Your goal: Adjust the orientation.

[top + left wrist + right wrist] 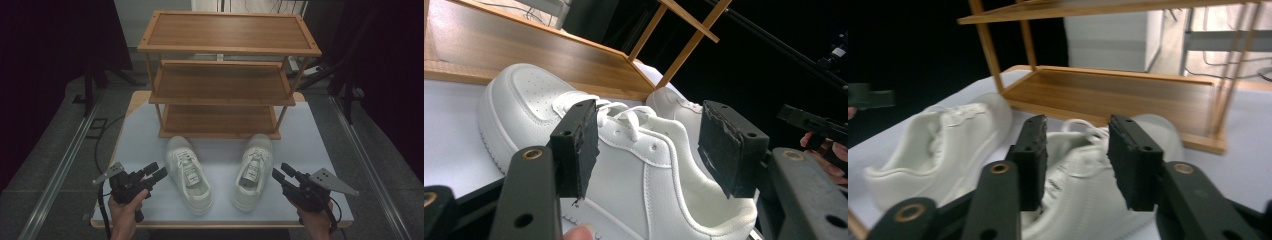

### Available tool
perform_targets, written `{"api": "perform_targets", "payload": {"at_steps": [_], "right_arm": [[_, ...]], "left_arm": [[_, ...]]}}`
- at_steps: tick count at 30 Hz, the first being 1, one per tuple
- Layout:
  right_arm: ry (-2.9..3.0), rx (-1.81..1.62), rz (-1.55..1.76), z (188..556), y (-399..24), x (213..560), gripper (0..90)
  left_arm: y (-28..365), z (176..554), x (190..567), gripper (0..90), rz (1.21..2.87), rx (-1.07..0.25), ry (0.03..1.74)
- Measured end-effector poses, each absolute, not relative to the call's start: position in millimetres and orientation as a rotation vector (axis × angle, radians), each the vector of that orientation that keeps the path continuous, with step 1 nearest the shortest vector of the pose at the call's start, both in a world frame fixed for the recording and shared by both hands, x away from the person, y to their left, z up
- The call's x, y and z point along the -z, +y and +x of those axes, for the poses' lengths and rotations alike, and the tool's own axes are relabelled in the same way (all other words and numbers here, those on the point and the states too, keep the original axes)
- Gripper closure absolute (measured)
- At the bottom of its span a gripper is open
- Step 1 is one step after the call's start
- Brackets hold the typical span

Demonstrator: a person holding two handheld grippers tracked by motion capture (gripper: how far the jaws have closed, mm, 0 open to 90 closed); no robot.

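My left gripper (156, 175) hangs just beside the left shoe (190, 172), jaws released, nothing between them; in the left gripper view the pads frame that shoe's collar (644, 150) without touching it. My right gripper (284, 175) sits just off the outer side of the right shoe (254, 170), jaws likewise apart and empty.

Hidden or unclear: the right gripper view is blurred, so the laces and heel of the shoe (1083, 165) behind my jaws smear together; its near sole is cut off by my own jaws. In the left gripper view the left shoe's heel runs out past the bottom edge, and the far shoe (674, 107) is mostly masked by the near one. Dark curtains swallow both sides of the room. My forearms are cut at the lower edge of the high view.

Edges and room: both shoes lie on the white counter (145, 145), toes toward the wooden rack (220, 75), the left toe just short of its bottom shelf. A bare strip runs between the two shoes. Open counter lies to the left of the left shoe and to the right of the right one; the heels sit near the front edge
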State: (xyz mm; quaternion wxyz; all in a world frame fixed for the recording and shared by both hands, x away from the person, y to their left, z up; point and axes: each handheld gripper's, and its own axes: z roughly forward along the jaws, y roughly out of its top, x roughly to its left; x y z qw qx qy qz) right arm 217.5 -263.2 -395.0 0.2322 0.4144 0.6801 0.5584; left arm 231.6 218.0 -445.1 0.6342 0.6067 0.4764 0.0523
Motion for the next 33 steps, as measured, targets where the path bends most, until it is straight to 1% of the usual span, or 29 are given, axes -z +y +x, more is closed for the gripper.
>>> {"api": "perform_targets", "payload": {"at_steps": [7, 8, 11, 21, 22, 33], "right_arm": [[1.961, -1.560, 1.040, 210, -238, 391, 81.3], [1.961, -1.560, 1.040, 210, -238, 391, 81.3], [2.026, -1.573, 1.007, 208, -223, 394, 89.1], [2.135, -1.547, 0.974, 216, -180, 406, 89.5], [2.160, -1.552, 0.981, 217, -169, 410, 89.5], [2.271, -1.388, 0.916, 211, -120, 434, 89.5]], "left_arm": [[217, 226, 440, 40.7, 1.381, -0.118, 1.077], [217, 226, 439, 40.7, 1.385, -0.118, 1.073], [215, 225, 437, 40.7, 1.385, -0.114, 1.068], [213, 226, 440, 40.8, 1.393, -0.103, 1.077], [213, 226, 439, 40.8, 1.395, -0.102, 1.073], [215, 227, 441, 40.8, 1.393, -0.095, 1.081]]}}
